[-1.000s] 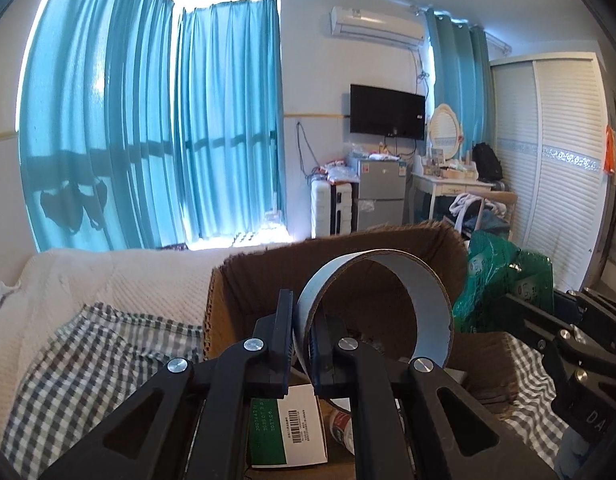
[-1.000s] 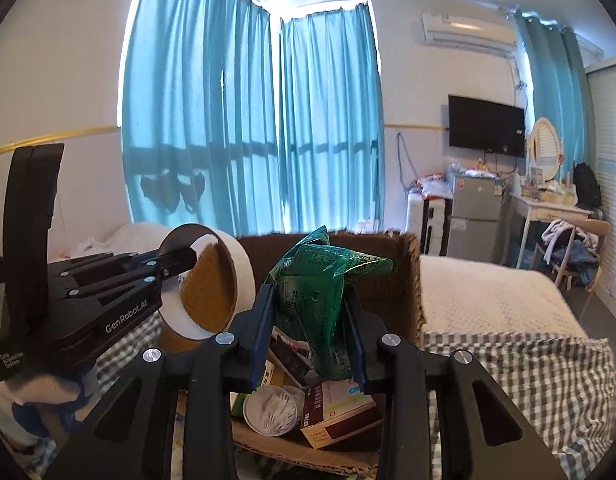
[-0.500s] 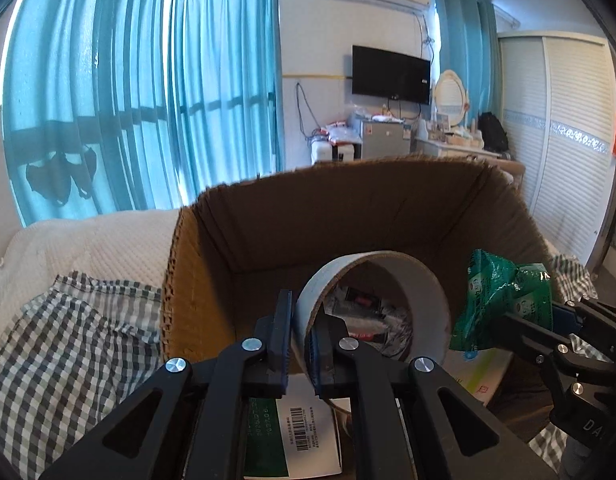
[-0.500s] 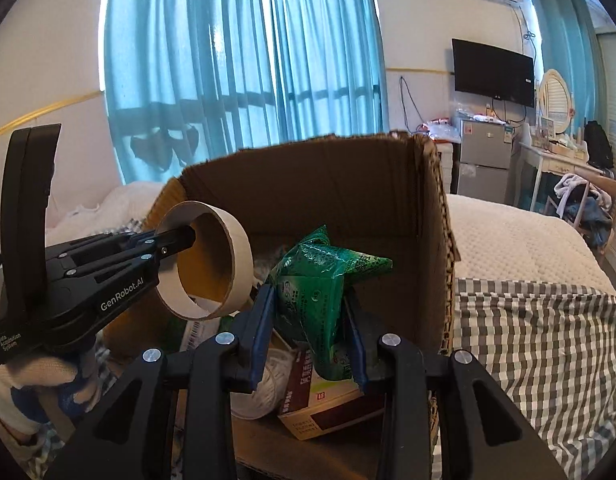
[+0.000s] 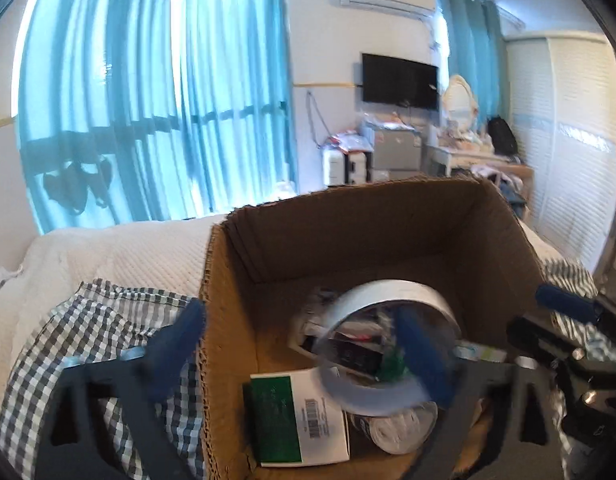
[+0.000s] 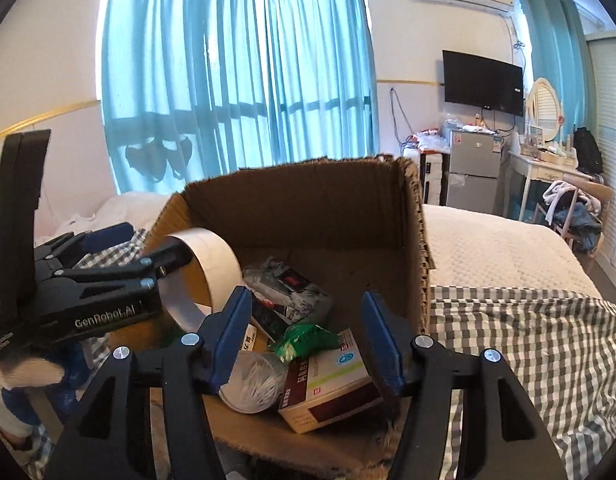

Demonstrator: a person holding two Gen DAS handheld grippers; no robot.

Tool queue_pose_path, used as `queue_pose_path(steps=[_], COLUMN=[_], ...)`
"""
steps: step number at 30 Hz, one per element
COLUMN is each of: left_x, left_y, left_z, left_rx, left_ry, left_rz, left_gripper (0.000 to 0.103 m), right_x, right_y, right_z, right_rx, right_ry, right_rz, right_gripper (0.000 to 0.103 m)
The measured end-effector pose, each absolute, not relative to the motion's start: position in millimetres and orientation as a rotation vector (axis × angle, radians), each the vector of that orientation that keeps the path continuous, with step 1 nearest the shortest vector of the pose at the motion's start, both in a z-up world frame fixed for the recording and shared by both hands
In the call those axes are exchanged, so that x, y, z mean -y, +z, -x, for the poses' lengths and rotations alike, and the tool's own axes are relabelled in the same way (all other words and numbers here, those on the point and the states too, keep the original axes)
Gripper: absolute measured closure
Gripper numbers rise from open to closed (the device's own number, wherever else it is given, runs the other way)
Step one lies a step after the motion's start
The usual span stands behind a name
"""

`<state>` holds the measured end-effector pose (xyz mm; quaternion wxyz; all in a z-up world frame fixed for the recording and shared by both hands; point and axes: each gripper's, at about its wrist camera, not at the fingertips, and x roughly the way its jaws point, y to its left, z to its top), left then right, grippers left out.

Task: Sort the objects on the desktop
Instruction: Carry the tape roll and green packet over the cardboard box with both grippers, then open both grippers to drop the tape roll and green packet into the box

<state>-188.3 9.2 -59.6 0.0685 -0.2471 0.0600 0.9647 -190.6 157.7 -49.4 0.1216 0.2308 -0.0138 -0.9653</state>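
1. The tape roll (image 6: 205, 258) is over the left side of the cardboard box (image 6: 308, 208), above the stuff inside. In the right wrist view it sits right at the left gripper's (image 5: 303, 354) fingertips, but the left view is blurry, so I can't tell if it's touching them or already loose.
2. The left gripper's fingers are spread wide and don't look clamped on anything.
3. The right gripper (image 6: 308, 340) is wide open and empty, hovering over the box. The green bag (image 6: 305, 340) lies in the box right below it.
4. Progress looks good to me: bag is in, tape nearly in.
5. Also in there: a red-and-white carton (image 6: 332, 384), a cotton swab tub (image 6: 253, 380), and a green-labelled box (image 5: 295, 416). It's crowded, so the tape may land tilted on the pile.
6. The box sits on a checked cloth (image 6: 516, 344) on a bed.
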Motion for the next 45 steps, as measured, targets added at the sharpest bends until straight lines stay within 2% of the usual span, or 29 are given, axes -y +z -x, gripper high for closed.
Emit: queue_pose_path(steps=[2,4,8,15,24,30,38,45], left_x=[-17,-19,-16,9,54,68,84,88], left_y=[-62,-63,-55,-6,46,76,58,27], left_z=[190,185,175,141,85,47,29,38], left_rx=[-0.297,-0.333,-0.278,-0.13,0.113,0.164,0.245,0.198], left_ry=[2.922,2.954,2.934,2.952,2.916,2.945,2.954,2.979], left_rz=[0.773,0.785,0.811,0.718,0.651,0.492,0.431,0.492], left_gripper=[0.0,0.0,0.0,0.0,0.0,0.0,0.0,0.0], right_x=[-158,-155,-152,-142,-138,-138,-152,-152], right_y=[-43,-35,-18,21,53,58,36,15], right_z=[183,170,151,115,57,27,13,25], right_rx=[0.061,0.062,0.044,0.041,0.06,0.076,0.117,0.131], right_ry=[-2.823,-2.829,-2.858,-2.886,-2.891,-2.876,-2.847,-2.831], right_rz=[-0.671,-0.662,-0.624,-0.518,-0.397,-0.352,-0.382,-0.449], right_gripper=[0.045,0.045,0.043,0.037,0.021,0.013,0.01,0.01])
